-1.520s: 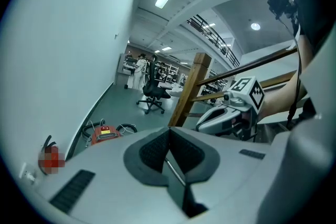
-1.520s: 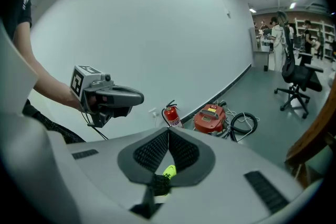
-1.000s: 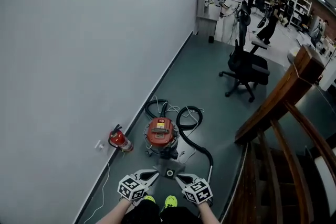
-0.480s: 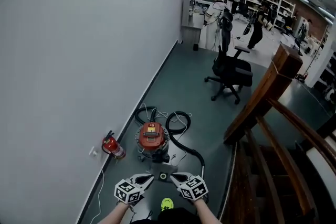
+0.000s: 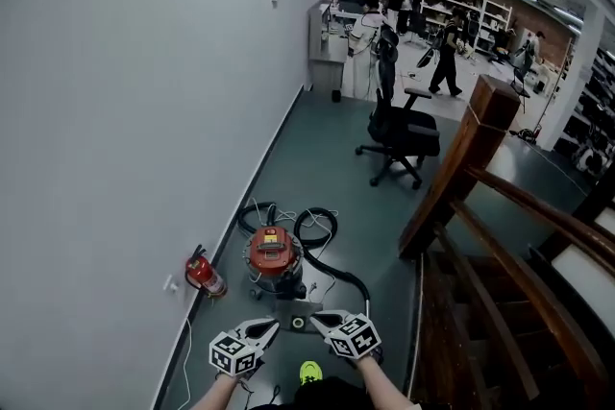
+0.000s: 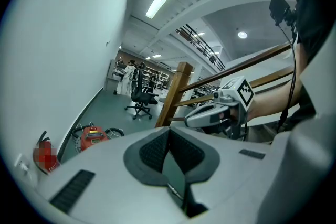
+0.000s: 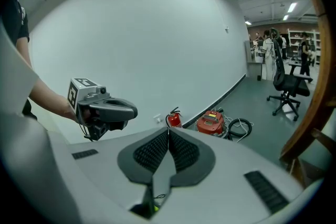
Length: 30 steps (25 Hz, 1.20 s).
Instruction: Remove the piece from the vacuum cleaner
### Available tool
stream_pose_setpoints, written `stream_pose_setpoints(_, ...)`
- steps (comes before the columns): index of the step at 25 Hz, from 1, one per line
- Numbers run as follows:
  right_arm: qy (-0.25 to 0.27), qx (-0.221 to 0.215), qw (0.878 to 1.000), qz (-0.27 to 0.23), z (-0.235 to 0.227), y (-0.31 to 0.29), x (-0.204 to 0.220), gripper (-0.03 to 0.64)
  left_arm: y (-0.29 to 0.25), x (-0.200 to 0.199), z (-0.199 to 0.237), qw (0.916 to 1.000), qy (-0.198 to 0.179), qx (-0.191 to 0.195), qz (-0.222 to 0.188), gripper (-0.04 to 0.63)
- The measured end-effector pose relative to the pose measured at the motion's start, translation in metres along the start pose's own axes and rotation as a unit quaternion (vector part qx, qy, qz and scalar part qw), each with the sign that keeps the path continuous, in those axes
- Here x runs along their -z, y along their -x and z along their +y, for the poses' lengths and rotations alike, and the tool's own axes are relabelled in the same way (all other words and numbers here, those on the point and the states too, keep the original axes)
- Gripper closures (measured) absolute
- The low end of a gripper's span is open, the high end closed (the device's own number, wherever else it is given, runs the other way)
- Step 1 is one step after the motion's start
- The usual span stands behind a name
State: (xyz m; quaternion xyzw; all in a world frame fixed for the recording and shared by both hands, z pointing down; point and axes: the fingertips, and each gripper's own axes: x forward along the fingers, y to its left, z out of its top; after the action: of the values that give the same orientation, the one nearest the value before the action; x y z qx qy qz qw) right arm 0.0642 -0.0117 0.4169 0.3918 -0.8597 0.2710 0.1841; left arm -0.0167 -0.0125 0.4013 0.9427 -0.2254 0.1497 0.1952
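The left claw (image 5: 270, 328) and the right claw (image 5: 321, 318) are held low in front of the person. Each is pressed shut with nothing between its pads, and the tips angle toward each other. Just past them a flat grey part (image 5: 297, 316) lies on the floor (image 5: 365, 206). Beyond it the red vacuum cleaner (image 5: 272, 253) stands near the wall (image 5: 115, 110), with its black hose (image 5: 325, 235) looped beside it. A fire extinguisher (image 5: 204, 274) stands to its left. Farther off stands an office chair (image 5: 398, 133).

We find the vacuum cleaner (image 5: 273, 256) too small to tell its separate pieces, its hose (image 5: 304, 230) vanishes behind the right gripper (image 5: 317, 316), and the bottom edge cuts our forearms (image 5: 377, 389).
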Motion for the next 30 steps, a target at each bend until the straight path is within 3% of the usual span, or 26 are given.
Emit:
stream_pose_setpoints(13,0.022,0.008,0.998,-0.053,0.09,0.044,0.017,0.601,0.063,0.017,-0.08,0.9984,-0.036,0.025,-0.037,0.584)
stream_pose_setpoints(21,0.034,0.011,0.998,-0.051,0.15,0.071,0.05,0.601,0.101,0.038,-0.137,0.9972,-0.024,0.044,-0.056,0.584)
stream_pose_setpoints(30,0.044,0.019,0.998,-0.051,0.191,0.09,0.074,0.601,0.131,0.055,-0.163,0.9966,-0.013,0.054,-0.06,0.584)
